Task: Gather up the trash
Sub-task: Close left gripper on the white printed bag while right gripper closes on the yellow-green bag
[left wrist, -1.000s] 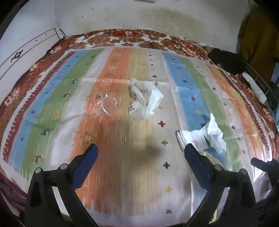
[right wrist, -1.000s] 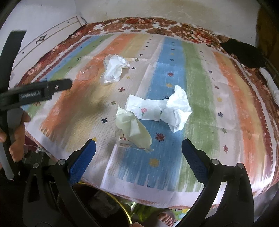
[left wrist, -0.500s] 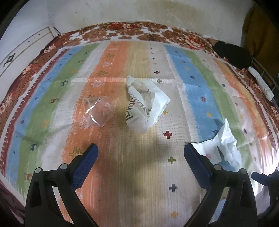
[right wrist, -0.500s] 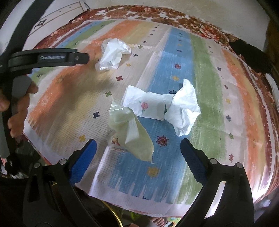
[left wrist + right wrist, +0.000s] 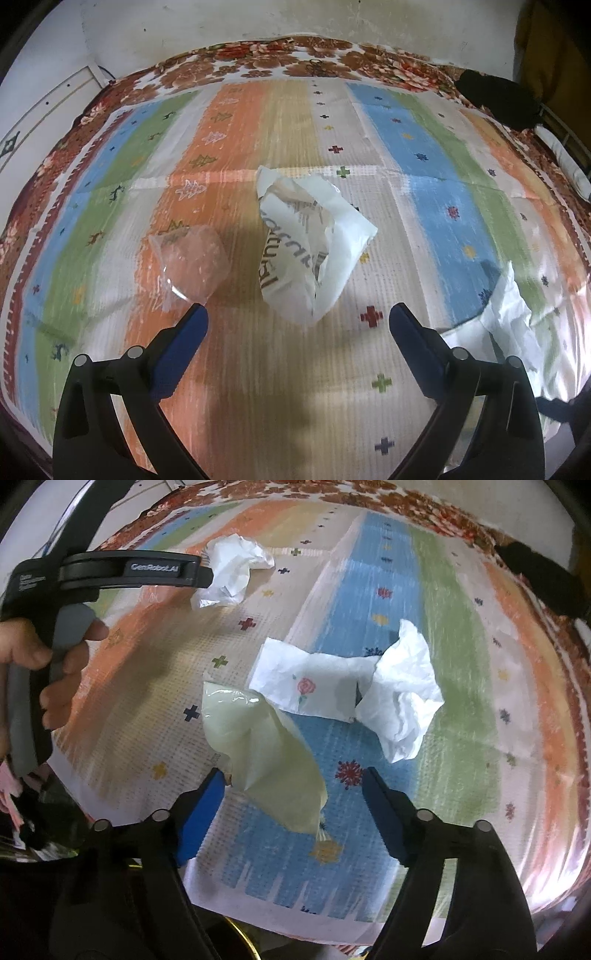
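In the left wrist view my left gripper (image 5: pixel 297 314) stands open just short of a crumpled white printed wrapper (image 5: pixel 310 243). A clear plastic piece (image 5: pixel 192 266) lies by its left fingertip. In the right wrist view my right gripper (image 5: pixel 293 775) is closing around a pale yellow plastic bag (image 5: pixel 258 746). The bag's lower half sits between the jaws; the right pad is still apart from it. Past it lie a rose-printed napkin (image 5: pixel 314 686) and a crumpled white tissue (image 5: pixel 402 698). A hand (image 5: pixel 55 657) holds the left gripper at upper left.
The trash lies on a striped mat (image 5: pixel 424 221) spread over a floral bedsheet (image 5: pixel 295 70). A black object (image 5: pixel 498 99) sits at the far right corner. The mat's near edge (image 5: pixel 295 915) drops off, with a yellow rim (image 5: pixel 240 938) below it.
Both grippers have dropped closer to the mat. The left one came forward to the printed wrapper. The right jaws have narrowed around the yellow bag.
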The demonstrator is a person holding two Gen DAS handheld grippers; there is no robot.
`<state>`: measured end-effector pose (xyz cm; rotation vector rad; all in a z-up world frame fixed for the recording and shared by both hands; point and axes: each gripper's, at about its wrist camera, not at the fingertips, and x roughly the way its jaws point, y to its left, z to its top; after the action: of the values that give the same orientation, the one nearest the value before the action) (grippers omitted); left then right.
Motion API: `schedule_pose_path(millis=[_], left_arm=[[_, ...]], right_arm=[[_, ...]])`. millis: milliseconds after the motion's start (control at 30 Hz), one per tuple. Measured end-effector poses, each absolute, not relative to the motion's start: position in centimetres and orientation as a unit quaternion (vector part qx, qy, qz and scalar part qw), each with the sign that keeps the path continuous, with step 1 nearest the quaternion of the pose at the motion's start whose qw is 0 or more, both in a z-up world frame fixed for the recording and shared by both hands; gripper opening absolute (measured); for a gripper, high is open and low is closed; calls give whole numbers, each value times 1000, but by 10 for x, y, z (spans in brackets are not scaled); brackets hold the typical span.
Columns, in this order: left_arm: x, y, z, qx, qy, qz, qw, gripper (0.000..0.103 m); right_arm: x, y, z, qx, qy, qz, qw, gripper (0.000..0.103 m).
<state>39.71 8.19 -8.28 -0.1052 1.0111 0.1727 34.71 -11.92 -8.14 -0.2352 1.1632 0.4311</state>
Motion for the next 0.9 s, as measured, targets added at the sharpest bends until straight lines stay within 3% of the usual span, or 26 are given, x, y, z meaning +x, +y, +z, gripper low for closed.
schedule_pose_path(millis=[167,267,367,467,533,667,700,900], left_arm=[[411,87,-92,-72,491,83,864,95],[417,87,-98,-79,495,81,862,89],[421,87,-107,-81,499,82,859,75],[423,84,-115,-71,506,77,856,54],[424,79,-120,-58,514,67,853,30],[421,73,-120,-35,510,60,858,20],[421,73,-120,-33,509,60,858,18],[418,72,-112,-33,501,53,863,11]], right_arm=[[349,-118,-85,-92,556,209,799,48],[346,-115,-85,-103,553,215,798,44],[346,-117,-87,-101,554,207,800,37],[348,-118,-86,-102,553,202,802,33],[347,-117,-86,-109,550,200,804,28],[348,-119,-86,-102,552,200,803,23],[349,-120,-86,-99,553,198,803,17],[350,-120,-86,-94,555,200,802,16]])
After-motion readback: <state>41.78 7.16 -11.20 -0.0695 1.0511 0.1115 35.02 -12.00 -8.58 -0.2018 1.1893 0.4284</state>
